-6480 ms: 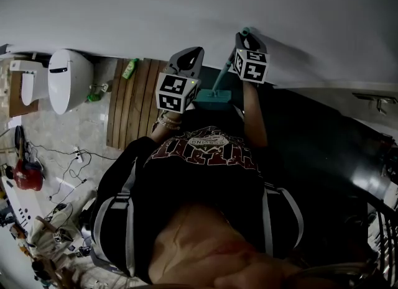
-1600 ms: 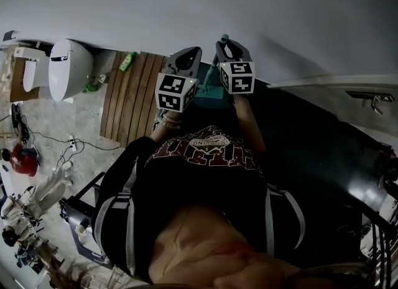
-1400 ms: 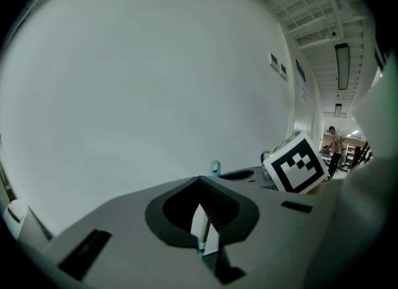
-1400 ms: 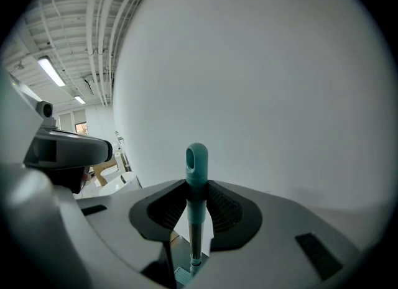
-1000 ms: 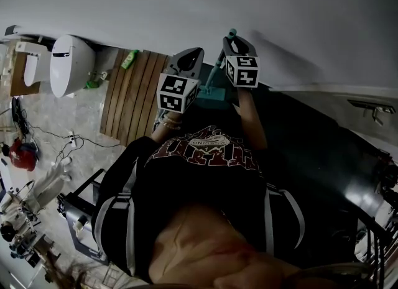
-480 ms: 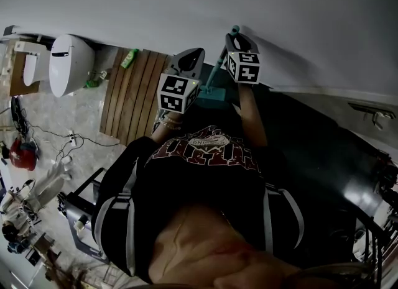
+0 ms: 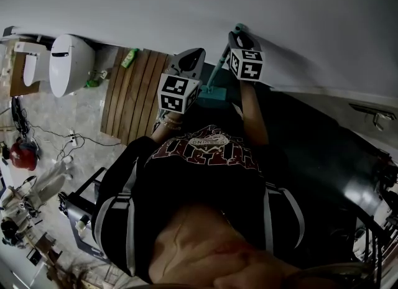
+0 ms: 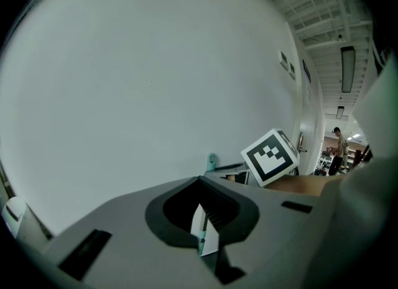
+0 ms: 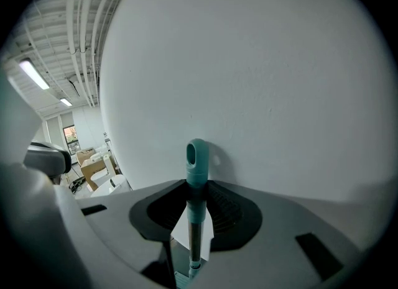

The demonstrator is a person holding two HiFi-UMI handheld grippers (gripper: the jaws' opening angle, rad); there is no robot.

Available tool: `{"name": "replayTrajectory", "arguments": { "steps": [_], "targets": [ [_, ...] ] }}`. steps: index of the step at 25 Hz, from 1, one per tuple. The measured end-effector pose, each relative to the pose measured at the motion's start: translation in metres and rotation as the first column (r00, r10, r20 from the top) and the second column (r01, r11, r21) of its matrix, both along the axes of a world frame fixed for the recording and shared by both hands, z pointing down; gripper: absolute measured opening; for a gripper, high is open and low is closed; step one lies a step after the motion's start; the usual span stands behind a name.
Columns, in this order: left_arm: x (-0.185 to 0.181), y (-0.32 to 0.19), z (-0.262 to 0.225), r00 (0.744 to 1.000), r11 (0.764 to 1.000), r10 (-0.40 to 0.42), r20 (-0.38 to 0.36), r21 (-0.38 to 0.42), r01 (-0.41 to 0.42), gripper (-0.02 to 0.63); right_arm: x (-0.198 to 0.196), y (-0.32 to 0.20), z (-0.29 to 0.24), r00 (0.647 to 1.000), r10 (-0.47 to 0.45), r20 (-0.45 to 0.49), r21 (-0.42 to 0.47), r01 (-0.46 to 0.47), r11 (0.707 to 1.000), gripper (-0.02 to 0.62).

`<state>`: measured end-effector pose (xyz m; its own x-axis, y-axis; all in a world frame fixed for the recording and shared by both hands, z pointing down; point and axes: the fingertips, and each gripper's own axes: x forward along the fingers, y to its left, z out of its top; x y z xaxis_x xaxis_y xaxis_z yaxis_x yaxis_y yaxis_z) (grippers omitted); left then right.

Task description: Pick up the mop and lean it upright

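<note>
Right gripper (image 9: pixel 196 202): jaws clenched on the mop (image 9: pixel 194 235). The grip sits on the thin shaft just below the teal end cap. The cap, with its hanging hole, stands out past the jaws toward the white wall (image 9: pixel 261 70). Its shadow falls on the wall just beside it. Cannot tell whether cap and wall touch. The shaft runs straight down through the jaws.

Head view: the mop stands steeply, with its tip up by the wall. The mop head (image 7: pixel 214 96) is teal and lies flat on the floor near the foot of the wall. The right gripper holds the top end of the handle, well apart from the mop head.

Left gripper (image 8: pixel 199 210): jaws drawn together to a narrow slit, with nothing gripped that I can make out. A thin teal streak shows in the slit; cannot tell what it is. This gripper is raised just left of the right one and points at the same wall, apart from the mop. In the head view the handle runs between the two grippers.

Surroundings: a wooden slat mat (image 7: pixel 132 98) lies left of the mop head. A green bottle (image 7: pixel 130 58) lies at the mat's far edge by the wall. A white toilet (image 7: pixel 67 69) stands further left. Loose cables (image 7: pixel 59 157) lie on the pale floor at the far left.
</note>
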<state>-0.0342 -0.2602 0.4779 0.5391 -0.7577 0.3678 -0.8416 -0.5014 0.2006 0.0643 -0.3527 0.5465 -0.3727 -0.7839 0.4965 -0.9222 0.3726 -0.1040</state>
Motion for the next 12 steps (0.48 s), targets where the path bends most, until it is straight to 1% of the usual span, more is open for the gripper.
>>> {"name": "replayTrajectory", "arguments": {
  "steps": [12],
  "targets": [
    [-0.0023,-0.0024,0.0004,1.0,1.0,0.008,0.009,0.005,-0.008,0.04,0.0006,0.0046,0.0002,1.0,0.013,-0.022,-0.014,-0.013,1.0,0.112]
  ]
}}
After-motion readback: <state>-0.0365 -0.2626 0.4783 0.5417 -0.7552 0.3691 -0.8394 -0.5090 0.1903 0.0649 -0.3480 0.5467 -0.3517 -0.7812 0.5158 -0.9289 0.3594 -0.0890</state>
